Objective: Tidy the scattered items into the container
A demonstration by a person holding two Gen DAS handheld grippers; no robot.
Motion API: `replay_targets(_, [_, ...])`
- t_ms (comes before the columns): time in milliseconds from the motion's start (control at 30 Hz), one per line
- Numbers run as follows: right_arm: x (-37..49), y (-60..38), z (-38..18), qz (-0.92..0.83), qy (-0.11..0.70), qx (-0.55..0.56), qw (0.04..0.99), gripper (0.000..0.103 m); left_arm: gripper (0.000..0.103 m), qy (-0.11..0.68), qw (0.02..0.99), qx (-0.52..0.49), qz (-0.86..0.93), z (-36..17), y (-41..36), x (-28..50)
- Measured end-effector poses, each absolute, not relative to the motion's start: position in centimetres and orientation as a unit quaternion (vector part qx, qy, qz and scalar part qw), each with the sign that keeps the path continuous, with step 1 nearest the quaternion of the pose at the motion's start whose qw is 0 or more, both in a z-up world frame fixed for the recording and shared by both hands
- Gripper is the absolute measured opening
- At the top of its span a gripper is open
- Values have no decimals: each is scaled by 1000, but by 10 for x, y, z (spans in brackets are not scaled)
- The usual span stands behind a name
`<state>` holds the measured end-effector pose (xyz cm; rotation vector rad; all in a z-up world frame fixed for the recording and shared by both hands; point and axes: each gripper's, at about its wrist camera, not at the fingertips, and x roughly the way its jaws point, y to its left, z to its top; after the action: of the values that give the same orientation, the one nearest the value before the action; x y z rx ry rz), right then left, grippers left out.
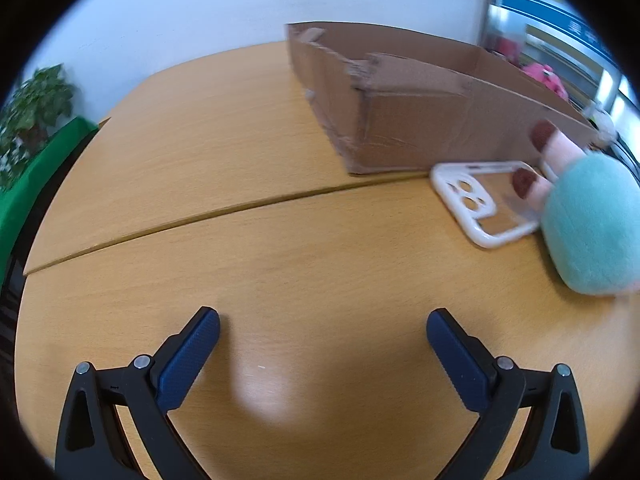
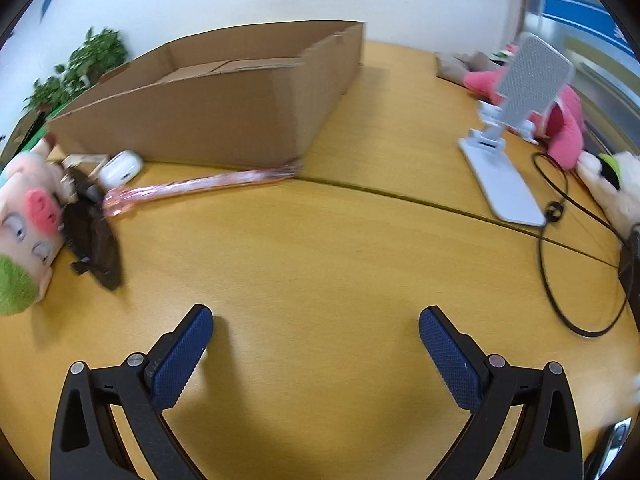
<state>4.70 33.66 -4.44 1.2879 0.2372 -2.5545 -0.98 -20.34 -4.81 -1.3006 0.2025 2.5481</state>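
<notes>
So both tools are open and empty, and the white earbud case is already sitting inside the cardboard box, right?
Not quite. In the right wrist view the white earbud case sits on the table outside the cardboard box, against its near wall. Both the left tool and right tool are indeed open and empty.

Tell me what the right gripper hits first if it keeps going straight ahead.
Probably bare table first, then the pink glittery strip lying before the cardboard box. The right gripper is open and empty; depth is uncertain.
</notes>
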Motion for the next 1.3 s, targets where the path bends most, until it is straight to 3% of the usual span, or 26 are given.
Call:
replay_targets(100, [53,320,-44,-880,87,444,147,103,103,75,145,-448,879,-51,-198,-2])
replay_targets(400, [59,296,-44,-880,85,444,144,103,103,12,23,-454,891,-55,-169,7])
replay_targets(600, [59,292,-45,-880,84,444,145,103,102,-22,16,-475,880,-51,-164,6])
replay_targets(733, [59,292,-45,-880,83,444,146,103,102,-121,96,-449,880,-12,-156,20])
replay_targets(900, [57,290,-45,-880,84,444,146,103,102,-123,173,-419,883,29,-106,15])
replay_targets(1067, [57,290,-45,-880,84,444,146,103,102,-108,212,-449,861,2,-54,-14])
replay_targets(1200, [57,290,-45,-880,83,444,144,103,86,-173,238,-461,837,-11,-58,-21])
replay_targets(1300, [60,289,-45,-881,81,444,139,103,81,-153,235,-460,842,-8,-52,-15])
